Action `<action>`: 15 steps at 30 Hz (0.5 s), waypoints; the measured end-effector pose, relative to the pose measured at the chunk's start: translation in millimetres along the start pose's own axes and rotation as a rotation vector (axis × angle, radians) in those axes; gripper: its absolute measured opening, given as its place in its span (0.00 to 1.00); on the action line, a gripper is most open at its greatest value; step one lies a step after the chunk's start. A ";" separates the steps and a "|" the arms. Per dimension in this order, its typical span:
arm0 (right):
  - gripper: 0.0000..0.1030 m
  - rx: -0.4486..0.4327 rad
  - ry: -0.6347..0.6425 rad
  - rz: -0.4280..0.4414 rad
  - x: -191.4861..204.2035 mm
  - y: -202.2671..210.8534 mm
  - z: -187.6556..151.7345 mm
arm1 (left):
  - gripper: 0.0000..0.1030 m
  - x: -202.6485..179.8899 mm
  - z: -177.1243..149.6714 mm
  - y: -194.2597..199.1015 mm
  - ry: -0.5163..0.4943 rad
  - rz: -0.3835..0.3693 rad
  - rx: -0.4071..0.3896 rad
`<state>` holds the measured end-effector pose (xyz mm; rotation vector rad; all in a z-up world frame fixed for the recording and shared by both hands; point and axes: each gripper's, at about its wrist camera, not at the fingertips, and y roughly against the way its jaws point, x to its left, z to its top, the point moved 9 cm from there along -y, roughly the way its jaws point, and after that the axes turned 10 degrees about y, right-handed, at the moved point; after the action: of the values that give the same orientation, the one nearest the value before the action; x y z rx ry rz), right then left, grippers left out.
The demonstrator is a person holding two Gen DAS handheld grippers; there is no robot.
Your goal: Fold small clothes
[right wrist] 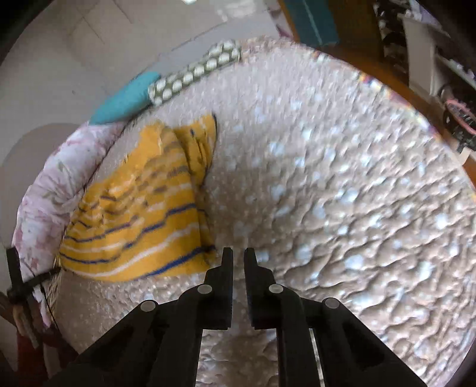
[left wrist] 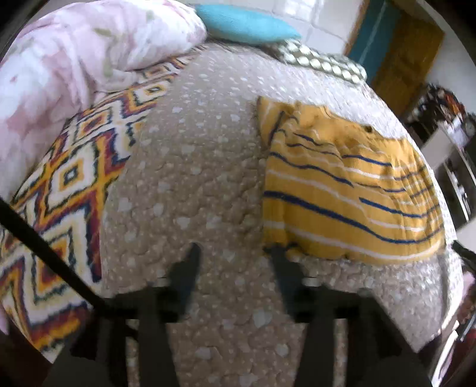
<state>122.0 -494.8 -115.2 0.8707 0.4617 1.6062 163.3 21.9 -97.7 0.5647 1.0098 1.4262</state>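
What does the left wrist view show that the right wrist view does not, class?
Only the left wrist view shows the zigzag blanket and the open left gripper. Only the right wrist view shows the right gripper, nearly shut on nothing. Both show the striped yellow garment on the dotted bedspread, the floral quilt and the teal cushion.

Striped garment (left wrist: pixel 342 196): one
Hand-held gripper: two, left (left wrist: pixel 235 253) and right (right wrist: pixel 238 256)
Teal cushion (left wrist: pixel 247 25): one
Dotted pillow (left wrist: pixel 324 61): one
Floral quilt (left wrist: pixel 74 53): one
Zigzag blanket (left wrist: pixel 68 190): one
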 end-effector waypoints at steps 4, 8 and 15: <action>0.50 -0.176 0.136 -0.084 33.4 24.3 37.7 | 0.75 19.5 -5.0 -20.4 0.032 0.087 -0.074; 0.61 -0.185 0.266 -0.053 84.5 12.3 65.5 | 0.82 20.3 -7.6 -34.5 0.023 0.103 -0.117; 0.44 -0.001 0.339 -0.031 140.0 -99.8 113.7 | 0.87 20.9 -10.5 -35.8 0.022 0.070 -0.151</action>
<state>269.1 -356.4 -73.9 0.5873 0.7074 1.7316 170.7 35.3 -137.6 0.4785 0.8981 1.5591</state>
